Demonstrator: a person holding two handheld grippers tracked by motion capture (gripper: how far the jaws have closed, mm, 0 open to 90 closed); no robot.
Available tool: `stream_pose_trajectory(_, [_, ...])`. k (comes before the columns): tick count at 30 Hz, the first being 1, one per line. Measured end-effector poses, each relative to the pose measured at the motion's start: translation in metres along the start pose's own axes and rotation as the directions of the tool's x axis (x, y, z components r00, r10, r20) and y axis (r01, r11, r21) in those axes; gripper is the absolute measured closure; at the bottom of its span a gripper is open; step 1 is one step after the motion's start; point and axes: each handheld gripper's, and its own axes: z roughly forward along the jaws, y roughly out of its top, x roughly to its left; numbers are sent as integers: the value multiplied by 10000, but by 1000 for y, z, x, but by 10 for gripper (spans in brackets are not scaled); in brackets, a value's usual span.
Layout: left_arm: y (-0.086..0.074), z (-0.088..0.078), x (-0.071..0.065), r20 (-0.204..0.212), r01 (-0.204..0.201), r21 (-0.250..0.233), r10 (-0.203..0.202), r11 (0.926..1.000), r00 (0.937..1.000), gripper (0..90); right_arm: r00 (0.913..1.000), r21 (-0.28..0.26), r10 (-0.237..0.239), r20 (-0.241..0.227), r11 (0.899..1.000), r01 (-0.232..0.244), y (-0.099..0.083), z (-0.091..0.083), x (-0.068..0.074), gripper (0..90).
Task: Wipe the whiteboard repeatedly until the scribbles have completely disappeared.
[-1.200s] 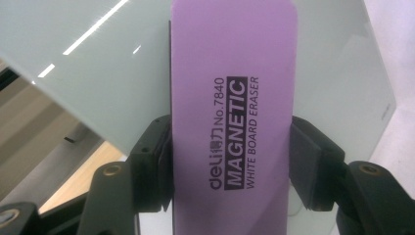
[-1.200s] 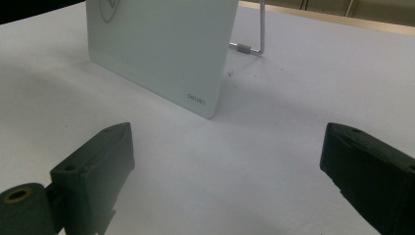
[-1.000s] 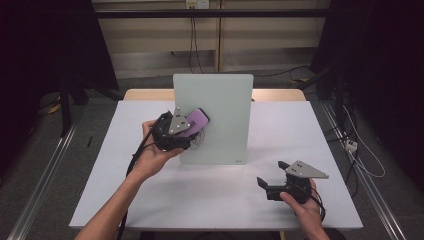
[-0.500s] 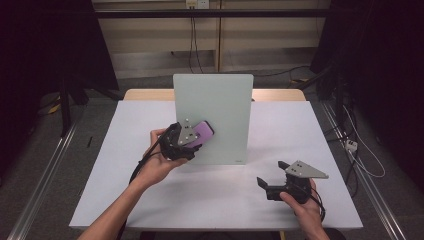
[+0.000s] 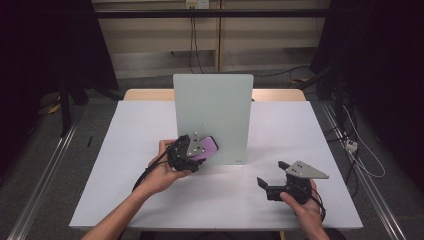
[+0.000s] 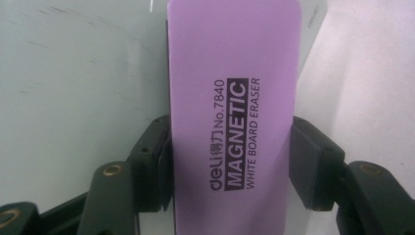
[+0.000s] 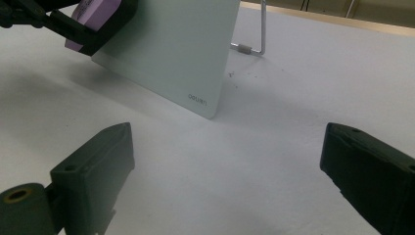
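Note:
A purple magnetic whiteboard eraser (image 6: 234,112) sits clamped between the black jaws of my left gripper (image 5: 200,151), which is shut on it. The eraser (image 5: 206,148) lies against the lower left part of a pale green-white board (image 5: 215,112) that stands tilted on the white table (image 5: 125,145). In the right gripper view the eraser (image 7: 93,14) presses on the board (image 7: 171,49) at the upper left. My right gripper (image 5: 267,180) rests on the table to the right of the board, jaws wide open, nothing between them.
A metal wire stand (image 7: 254,46) props the board from behind. A wooden table edge (image 5: 145,94) shows behind the white surface. Black curtains and floor rails flank the table. Cables trail from both grippers.
My left gripper has carried the eraser down the board's face and slightly toward its middle. The right gripper has stayed still.

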Motion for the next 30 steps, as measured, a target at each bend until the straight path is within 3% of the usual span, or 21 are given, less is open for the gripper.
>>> stream_pose_trajectory(4, [2,-3,4,137,235,50,-236,9997,9996,410,10000,-6,-16,-6,10000,16,0,0,0,58])
stream_pose_trajectory(8, [4,-14,15,-161,598,-231,-602,9979,9981,410,10000,4,-20,-1,10000,20,0,0,0,58])
stream_pose_trajectory(11, [7,-24,26,-310,1084,-463,-1099,9930,9935,410,10000,6,-38,16,10000,38,0,0,0,58])
stream_pose_trajectory(14, [12,-33,35,-549,1254,-496,-1281,9909,9902,409,10000,9,-28,37,10000,28,0,0,0,58])
stream_pose_trajectory(19, [26,-49,52,-948,1552,-943,-1640,9834,9819,410,10000,18,-44,-1,10000,44,0,0,0,58])
stream_pose_trajectory(23, [34,-49,56,-949,1568,-1105,-1674,9814,9813,410,10000,12,-38,9,10000,38,0,0,0,58])
stream_pose_trajectory(25, [36,-48,53,-1138,1353,-952,-1459,9862,9827,410,10000,8,-53,3,10000,53,0,0,0,58])
stream_pose_trajectory(30, [30,-38,42,-959,959,-666,-1020,9932,9901,410,10000,18,-48,-12,10000,48,0,-1,0,58])
